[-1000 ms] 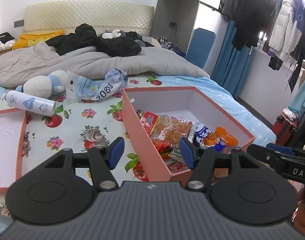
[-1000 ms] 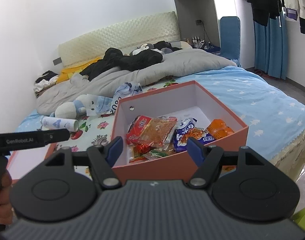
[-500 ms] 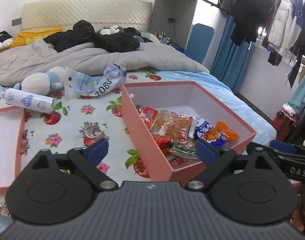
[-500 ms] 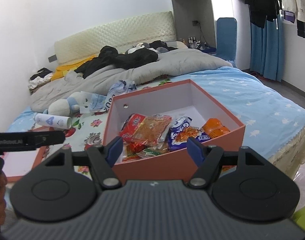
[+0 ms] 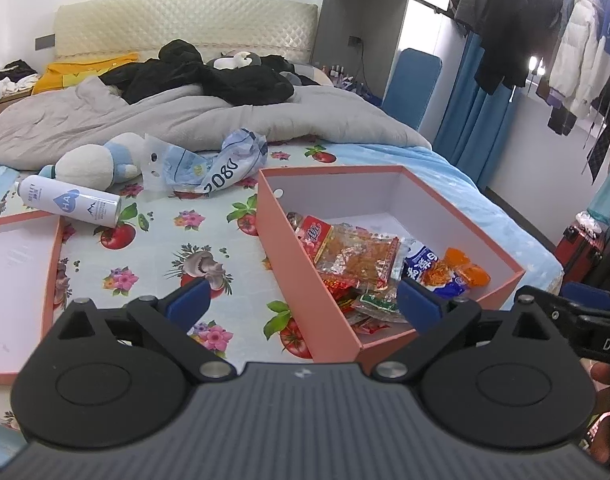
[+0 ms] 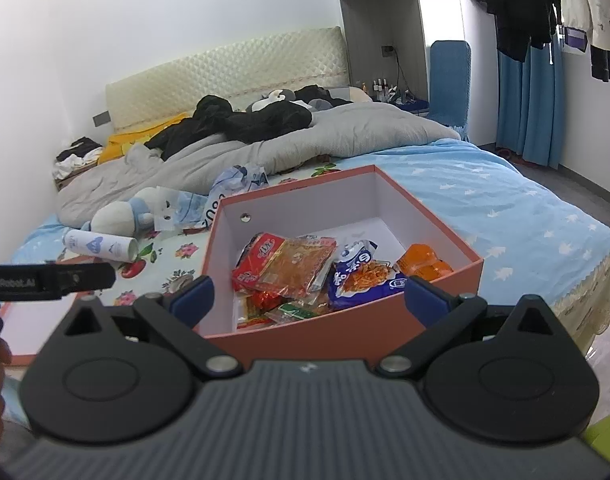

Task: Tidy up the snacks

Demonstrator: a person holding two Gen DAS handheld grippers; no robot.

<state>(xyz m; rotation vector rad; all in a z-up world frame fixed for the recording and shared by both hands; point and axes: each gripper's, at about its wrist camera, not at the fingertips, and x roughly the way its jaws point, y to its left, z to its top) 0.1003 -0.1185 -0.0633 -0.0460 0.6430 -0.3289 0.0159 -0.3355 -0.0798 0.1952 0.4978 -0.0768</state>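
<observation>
While both grippers, left (image 5: 301,304) and right (image 6: 309,296), spread their jaws wider with nothing between them, the snacks (image 6: 301,272) lie heaped in the box (image 5: 317,300) near the bed's foot edge; best seize one packet singly, by its rim.

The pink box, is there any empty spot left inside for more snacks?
Yes. The back half of the pink box is bare white floor, between its far walls and the snack pile. The front half is crowded, packets overlapping from wall to wall.
</observation>
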